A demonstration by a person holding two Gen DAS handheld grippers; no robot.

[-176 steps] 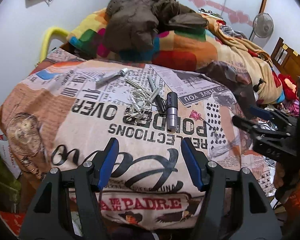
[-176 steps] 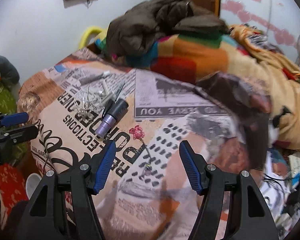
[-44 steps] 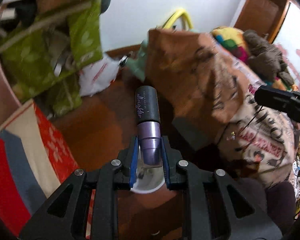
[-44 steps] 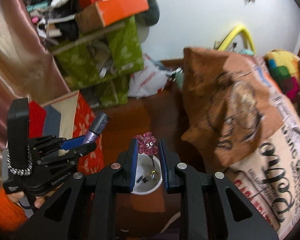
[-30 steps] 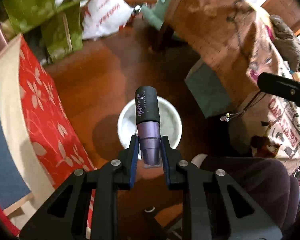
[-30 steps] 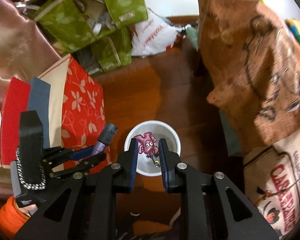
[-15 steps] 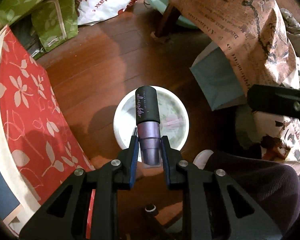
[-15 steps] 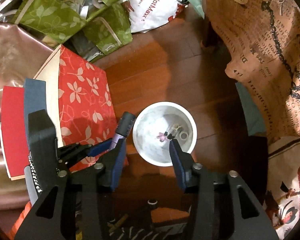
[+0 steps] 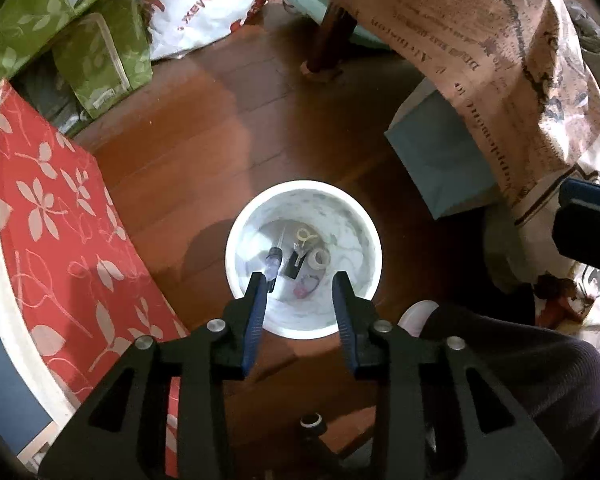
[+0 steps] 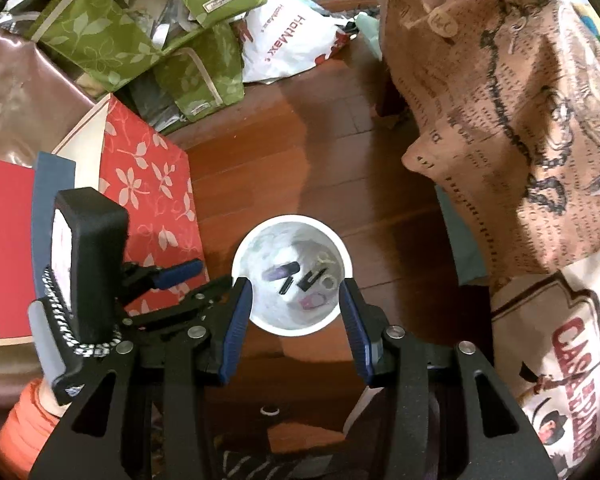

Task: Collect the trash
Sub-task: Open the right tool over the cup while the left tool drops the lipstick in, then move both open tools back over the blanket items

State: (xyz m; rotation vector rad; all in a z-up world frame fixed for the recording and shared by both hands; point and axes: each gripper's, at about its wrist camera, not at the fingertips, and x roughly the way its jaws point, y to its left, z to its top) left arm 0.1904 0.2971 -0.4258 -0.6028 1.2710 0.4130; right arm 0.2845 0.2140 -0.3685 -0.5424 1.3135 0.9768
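A white trash bin [image 9: 236,236] stands on the wooden floor; it also shows in the right wrist view [image 10: 342,256]. Inside lie the purple and black tube [image 9: 272,259] [image 10: 281,271], a pink charm [image 9: 303,290] [image 10: 314,301], a tape ring [image 9: 320,257] and other small bits. My left gripper [image 9: 302,280] is open and empty just above the bin. My right gripper [image 10: 296,288] is open and empty above the bin too. The left gripper also shows in the right wrist view [image 10: 172,280], left of the bin.
A red floral box [image 9: 52,216] lies left of the bin. Green bags [image 10: 140,36] and a white plastic bag [image 10: 288,44] sit at the back. The printed bedcover [image 10: 520,112] hangs on the right, with a pale blue bag [image 9: 440,160] under it.
My left gripper has opened and the purple tube has dropped into the bin. My right gripper has opened wider and stays over the bin.
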